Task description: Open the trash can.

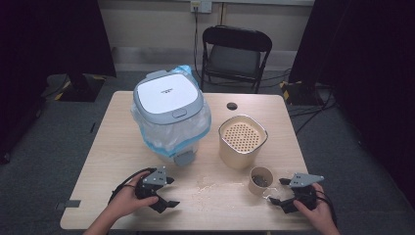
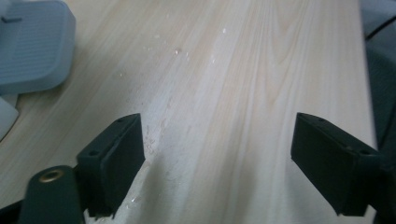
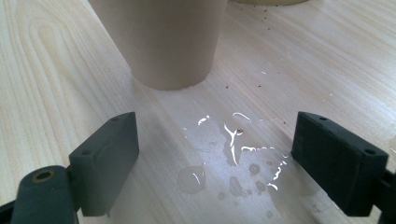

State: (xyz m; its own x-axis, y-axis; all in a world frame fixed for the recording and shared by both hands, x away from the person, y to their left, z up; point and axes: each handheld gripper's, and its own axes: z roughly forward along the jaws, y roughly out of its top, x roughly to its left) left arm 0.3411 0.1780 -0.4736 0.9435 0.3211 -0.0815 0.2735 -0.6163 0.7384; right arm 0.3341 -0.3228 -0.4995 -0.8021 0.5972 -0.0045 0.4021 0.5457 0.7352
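A small beige paper cup (image 1: 260,180) with dark bits inside stands near the table's front right; its side fills the top of the right gripper view (image 3: 163,42). My right gripper (image 1: 282,194) rests just right of it, open, with a puddle of water (image 3: 233,158) between its jaws. A spill of drops (image 1: 215,185) marks the wood in front of the bin. My left gripper (image 1: 170,192) lies at the front left, open over bare wet wood (image 2: 215,154). A white pedal bin (image 1: 169,110) with a blue-edged bag stands at the back left; its pedal (image 2: 32,44) shows up close.
A beige container with a perforated strainer insert (image 1: 242,139) stands at the table's (image 1: 112,147) middle right. A black folding chair (image 1: 235,54) is behind the table. A round cable hole (image 1: 232,105) sits near the far edge. Dark curtains flank both sides.
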